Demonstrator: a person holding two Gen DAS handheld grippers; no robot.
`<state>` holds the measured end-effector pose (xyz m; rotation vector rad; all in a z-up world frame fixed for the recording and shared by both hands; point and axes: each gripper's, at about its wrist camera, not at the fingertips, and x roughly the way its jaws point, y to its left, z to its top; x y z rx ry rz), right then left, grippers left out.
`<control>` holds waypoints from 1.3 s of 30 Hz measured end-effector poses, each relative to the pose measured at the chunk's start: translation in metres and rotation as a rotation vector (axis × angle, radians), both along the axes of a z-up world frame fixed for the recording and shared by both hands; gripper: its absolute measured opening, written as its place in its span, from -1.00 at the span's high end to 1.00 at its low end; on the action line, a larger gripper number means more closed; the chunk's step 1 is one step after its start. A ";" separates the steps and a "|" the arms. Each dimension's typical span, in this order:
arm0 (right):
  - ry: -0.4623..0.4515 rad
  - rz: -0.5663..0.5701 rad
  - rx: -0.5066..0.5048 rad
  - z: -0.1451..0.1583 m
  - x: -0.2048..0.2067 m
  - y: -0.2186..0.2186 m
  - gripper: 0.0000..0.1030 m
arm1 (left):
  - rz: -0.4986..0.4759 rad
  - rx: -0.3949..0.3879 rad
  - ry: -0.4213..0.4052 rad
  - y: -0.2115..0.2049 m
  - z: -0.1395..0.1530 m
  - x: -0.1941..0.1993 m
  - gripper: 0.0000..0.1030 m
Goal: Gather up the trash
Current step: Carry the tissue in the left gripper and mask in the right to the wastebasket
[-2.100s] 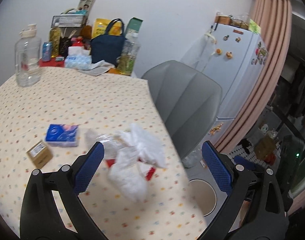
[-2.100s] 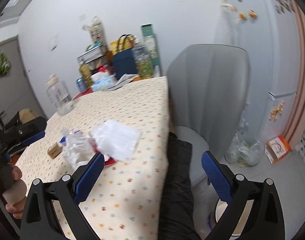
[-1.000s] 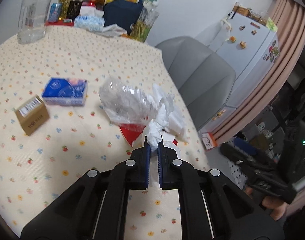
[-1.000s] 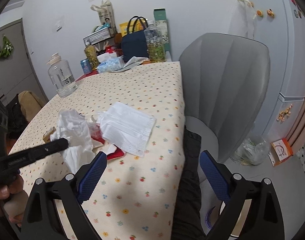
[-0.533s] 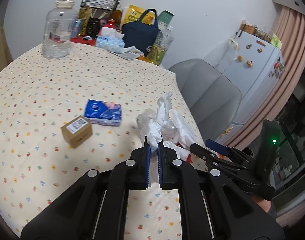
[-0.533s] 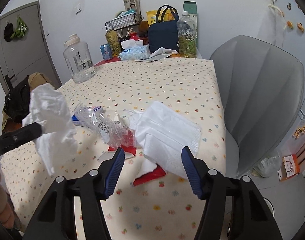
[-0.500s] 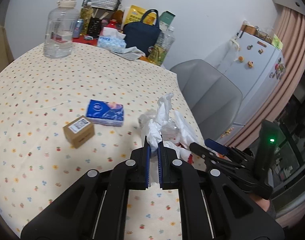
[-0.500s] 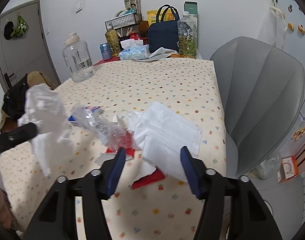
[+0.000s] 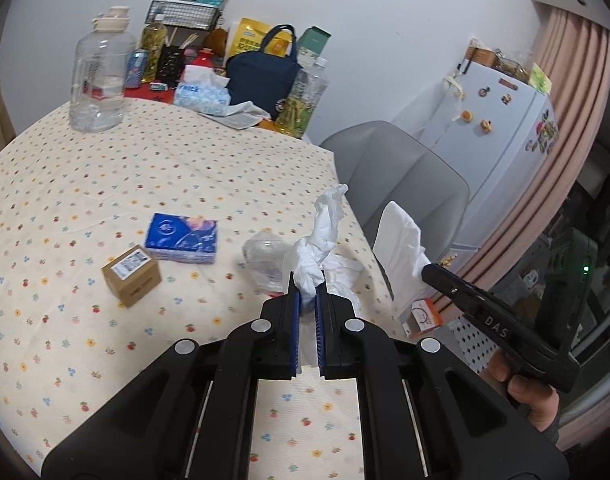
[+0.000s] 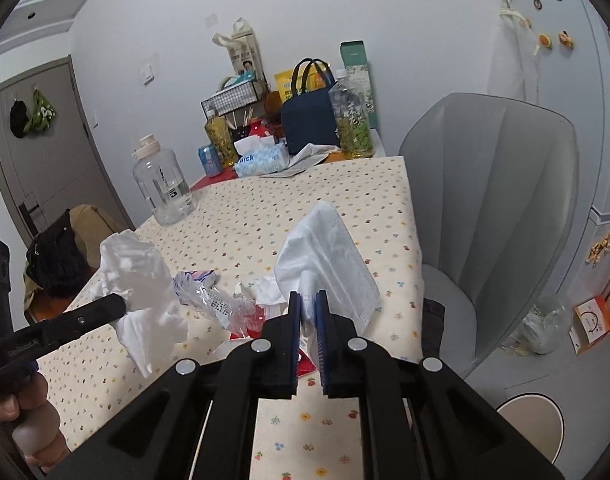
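Sitting at the left of the left wrist view, a small cardboard box (image 9: 131, 275) and a blue tissue pack (image 9: 182, 238) lie near each other on the dotted tablecloth (image 9: 153, 168), with a big clear water jug (image 9: 98, 72) in the upper left. At lower centre, the left gripper (image 9: 308, 293) has its jaws pinched nearly together on a crumpled white tissue (image 9: 321, 240), which sticks up above the blue pads; a crushed clear plastic bottle (image 9: 265, 258) lies just behind it. Toward the right edge, the right gripper (image 9: 427, 268) shows side-on, holding a flat white napkin (image 9: 401, 240). In the right wrist view, the crumpled tissue hangs at the left; at centre, the right gripper's jaws are closed to a narrow gap on the napkin, lifted off the cloth. A grey chair (image 10: 493, 184) fills the right.
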<state>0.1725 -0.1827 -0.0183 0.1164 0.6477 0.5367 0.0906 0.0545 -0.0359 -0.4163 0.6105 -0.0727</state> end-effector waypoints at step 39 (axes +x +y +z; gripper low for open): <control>0.186 -0.462 0.153 -0.100 -0.008 -0.283 0.82 | -0.357 0.191 0.088 -0.225 -0.014 0.103 0.86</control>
